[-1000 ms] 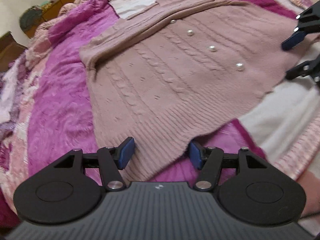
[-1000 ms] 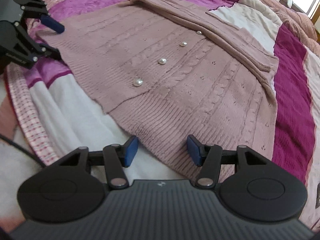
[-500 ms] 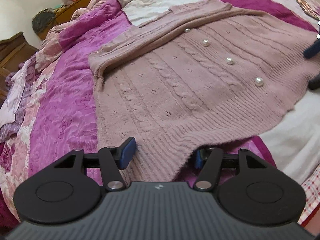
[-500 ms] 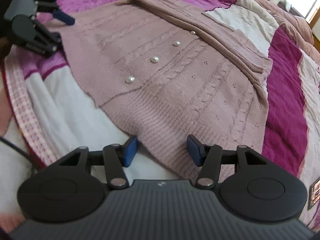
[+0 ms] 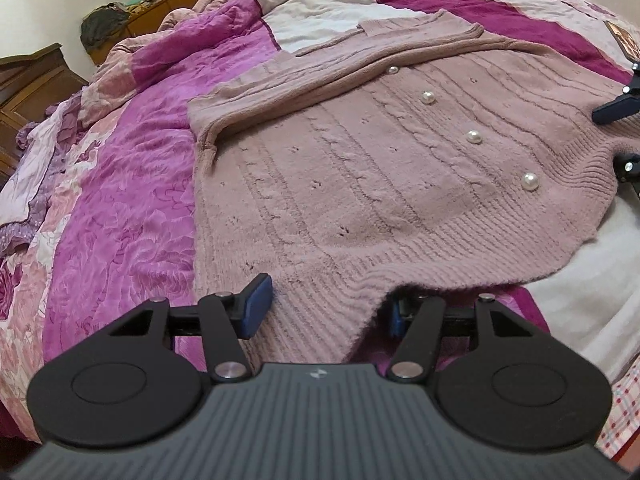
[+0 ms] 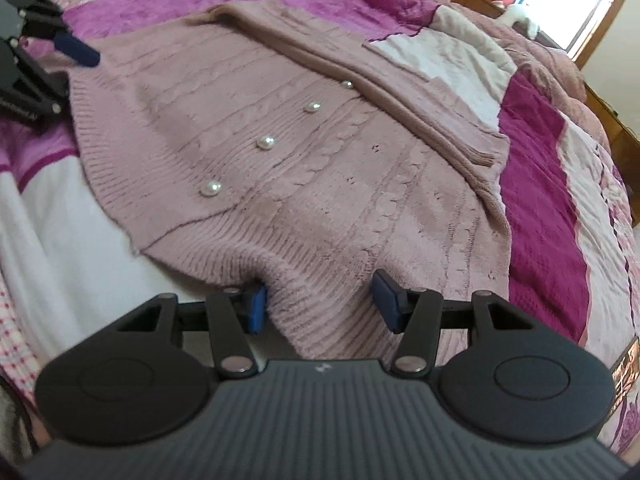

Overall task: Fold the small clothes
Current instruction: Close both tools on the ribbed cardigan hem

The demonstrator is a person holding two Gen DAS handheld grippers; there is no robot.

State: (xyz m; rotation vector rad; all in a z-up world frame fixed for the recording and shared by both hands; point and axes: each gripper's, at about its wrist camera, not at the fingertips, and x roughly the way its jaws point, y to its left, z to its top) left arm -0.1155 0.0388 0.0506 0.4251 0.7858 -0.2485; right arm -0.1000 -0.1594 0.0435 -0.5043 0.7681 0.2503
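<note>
A dusty-pink cable-knit cardigan [image 5: 360,184] with pearl buttons [image 5: 474,136] lies flat on the bed, sleeves folded across its top. My left gripper [image 5: 326,312] is open at the hem's left corner. The ribbed hem lies between its jaws, and its right fingertip [image 5: 396,316] is tucked under the cloth. My right gripper [image 6: 320,304] is open at the hem's other corner of the cardigan [image 6: 320,160], its left fingertip [image 6: 256,308] under the hem edge. Each gripper shows in the other's view, the right gripper [image 5: 618,140] and the left gripper [image 6: 60,76].
The bed wears a magenta, pink and white patchwork quilt [image 5: 120,220]. Dark wooden furniture [image 5: 28,80] stands beyond the bed's far left. A bright window [image 6: 580,4] and a wooden bed frame [image 6: 616,128] lie to the right.
Both grippers have pushed in onto the hem. The left one's right finger and the right one's left finger have slid under the cloth, and the hem has bunched up slightly.
</note>
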